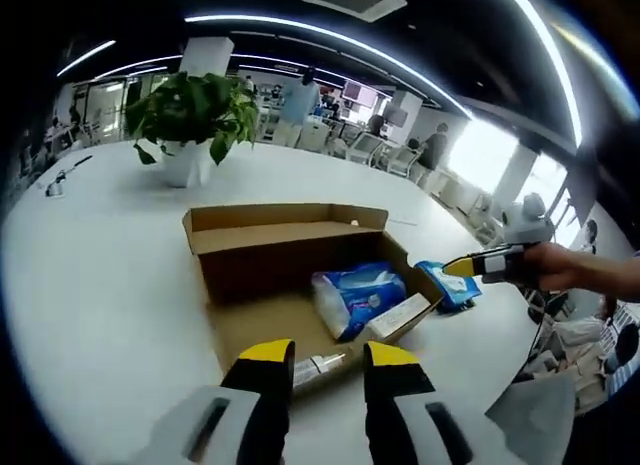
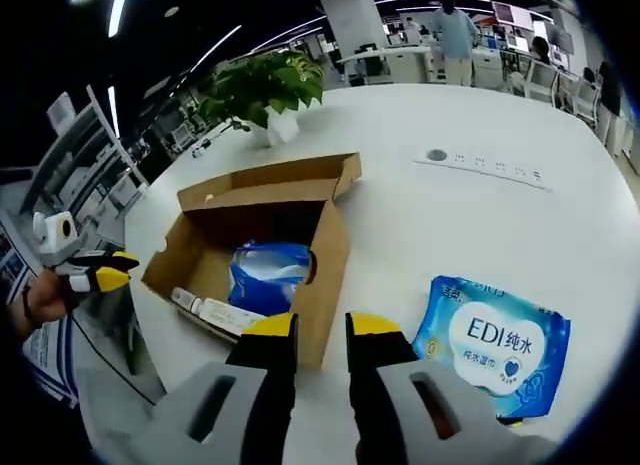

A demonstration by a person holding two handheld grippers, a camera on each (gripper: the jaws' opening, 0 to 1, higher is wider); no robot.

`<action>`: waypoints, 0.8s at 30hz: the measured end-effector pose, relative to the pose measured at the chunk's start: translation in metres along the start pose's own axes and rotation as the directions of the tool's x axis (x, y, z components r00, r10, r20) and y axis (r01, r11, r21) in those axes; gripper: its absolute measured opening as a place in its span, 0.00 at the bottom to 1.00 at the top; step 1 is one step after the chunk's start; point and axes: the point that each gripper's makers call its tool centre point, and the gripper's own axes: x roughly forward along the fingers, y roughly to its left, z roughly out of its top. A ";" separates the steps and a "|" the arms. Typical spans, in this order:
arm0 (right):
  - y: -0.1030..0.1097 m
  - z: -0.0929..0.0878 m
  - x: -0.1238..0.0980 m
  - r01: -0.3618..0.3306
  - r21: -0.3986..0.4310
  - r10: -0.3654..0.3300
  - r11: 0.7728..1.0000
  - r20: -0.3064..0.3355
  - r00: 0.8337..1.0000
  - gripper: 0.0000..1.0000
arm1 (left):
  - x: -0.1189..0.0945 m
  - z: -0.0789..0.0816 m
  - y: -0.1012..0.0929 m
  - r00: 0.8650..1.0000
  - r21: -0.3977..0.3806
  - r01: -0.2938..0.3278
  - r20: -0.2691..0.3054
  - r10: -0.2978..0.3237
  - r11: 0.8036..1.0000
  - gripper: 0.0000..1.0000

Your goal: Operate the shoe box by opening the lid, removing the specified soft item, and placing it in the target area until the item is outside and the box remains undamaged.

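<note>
The cardboard shoe box (image 2: 262,247) sits open on the white table (image 2: 480,115), the blue wet-wipes pack (image 2: 494,347) already beside it, while both the left gripper (image 1: 329,359) and right gripper (image 2: 319,332) hover with jaws apart, empty.

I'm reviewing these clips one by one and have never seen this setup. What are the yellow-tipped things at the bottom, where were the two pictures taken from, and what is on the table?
No robot here: a person holds a two-jaw gripper in each hand, each carrying a fisheye camera that looks along its jaws. The yellow-tipped prongs at the bottom are the left gripper in the left gripper view and the right gripper in the right gripper view. Both stand open, holding nothing.

On the white table sits an open cardboard shoe box with its lid folded back. Inside lie a blue soft pack, a small white carton and a tube. Outside the box lies a blue wet-wipes pack. A potted plant stands beyond.
</note>
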 end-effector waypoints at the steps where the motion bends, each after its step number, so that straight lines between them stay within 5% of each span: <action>1: 0.003 0.001 0.002 -0.004 -0.006 0.004 1.000 -0.001 1.000 0.18 | -0.001 0.000 0.001 1.000 0.002 -0.002 0.000 0.002 1.000 0.28; 11: 0.034 0.019 0.026 -0.076 -0.185 0.064 0.980 -0.067 0.996 0.29 | -0.008 0.001 0.010 1.000 0.039 0.000 0.010 0.000 0.999 0.34; 17: 0.054 0.017 0.048 -0.138 -0.340 0.086 0.930 -0.165 0.983 0.37 | -0.013 -0.002 0.015 1.000 0.050 0.000 0.007 0.000 0.999 0.36; 24: 0.056 0.018 0.070 -0.176 -0.416 0.084 0.892 -0.231 0.969 0.38 | -0.022 -0.006 0.026 1.000 0.030 -0.022 0.015 0.021 0.999 0.36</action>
